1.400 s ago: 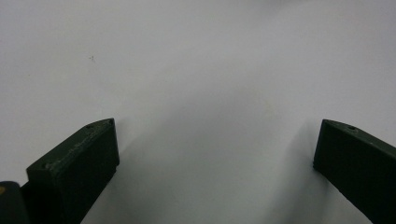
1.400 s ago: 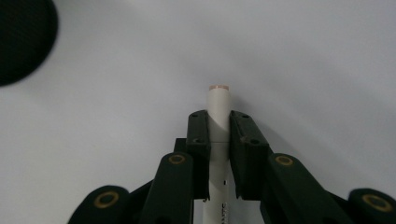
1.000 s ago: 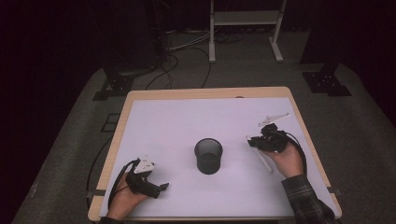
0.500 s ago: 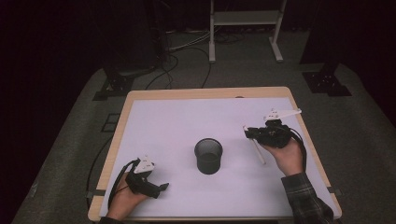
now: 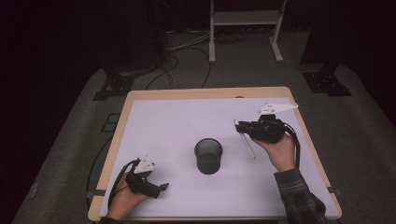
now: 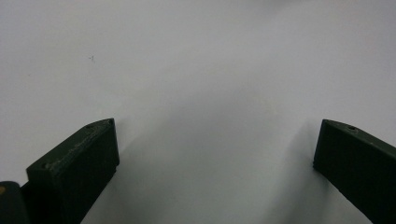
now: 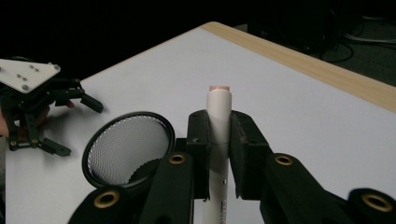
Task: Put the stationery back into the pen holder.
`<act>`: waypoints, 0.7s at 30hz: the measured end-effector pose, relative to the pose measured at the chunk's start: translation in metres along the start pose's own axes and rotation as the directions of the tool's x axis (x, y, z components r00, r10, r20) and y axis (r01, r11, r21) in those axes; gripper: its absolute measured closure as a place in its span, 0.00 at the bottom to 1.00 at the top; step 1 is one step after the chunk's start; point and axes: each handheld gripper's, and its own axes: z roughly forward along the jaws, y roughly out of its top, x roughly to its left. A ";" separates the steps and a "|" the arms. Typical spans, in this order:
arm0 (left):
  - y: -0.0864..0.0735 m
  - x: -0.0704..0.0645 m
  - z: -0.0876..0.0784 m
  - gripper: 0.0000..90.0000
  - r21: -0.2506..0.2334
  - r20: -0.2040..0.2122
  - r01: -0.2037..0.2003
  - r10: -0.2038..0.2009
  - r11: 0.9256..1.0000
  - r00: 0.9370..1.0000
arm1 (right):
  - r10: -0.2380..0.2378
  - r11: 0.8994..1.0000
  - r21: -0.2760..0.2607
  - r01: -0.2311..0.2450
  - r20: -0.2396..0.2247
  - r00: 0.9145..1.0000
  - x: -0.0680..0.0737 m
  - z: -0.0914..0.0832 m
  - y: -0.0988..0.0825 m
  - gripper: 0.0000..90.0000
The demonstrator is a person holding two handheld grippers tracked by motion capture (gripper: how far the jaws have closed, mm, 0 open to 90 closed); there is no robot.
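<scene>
High view has the right claw [image 5: 240, 127] pinching a white pen [image 5: 246, 142] clear of the bench [image 5: 177, 116], beside the mesh cup [image 5: 208, 156], so pickup looks done and the drop remains; left claw [image 5: 159, 189] rests spread, empty.

- Left claw [image 5: 161, 187] sits low at the frame's lower left, jaws spread wide, hand [image 5: 122, 200] resting.
- Right claw [image 5: 237, 123], at right of centre, is raised, jaws clamped together.

Dim room, brightly lit white table [image 5: 177, 121], dark surroundings, soft shadows, slightly soft, grainy focus throughout
</scene>
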 end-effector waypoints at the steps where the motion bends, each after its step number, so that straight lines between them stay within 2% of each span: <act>1: 0.000 0.000 0.000 0.00 0.000 0.000 0.000 0.000 1.000 1.000 | -0.007 1.000 -0.008 0.006 -0.010 1.000 0.002 0.002 0.004 0.87; 12: 0.000 0.000 0.000 0.00 -0.002 -0.002 -0.002 0.002 1.000 1.000 | -0.035 0.998 -0.051 0.031 -0.061 0.998 0.016 0.012 0.027 0.87; 15: 0.000 0.000 0.000 0.00 -0.002 -0.001 -0.002 0.002 1.000 1.000 | -0.045 0.997 -0.068 0.039 -0.088 0.995 0.023 0.019 0.036 0.87; 21: 0.000 0.000 0.000 0.00 -0.003 -0.001 -0.002 0.002 1.000 1.000 | -0.069 0.994 -0.090 0.059 -0.114 0.991 0.034 0.029 0.049 0.87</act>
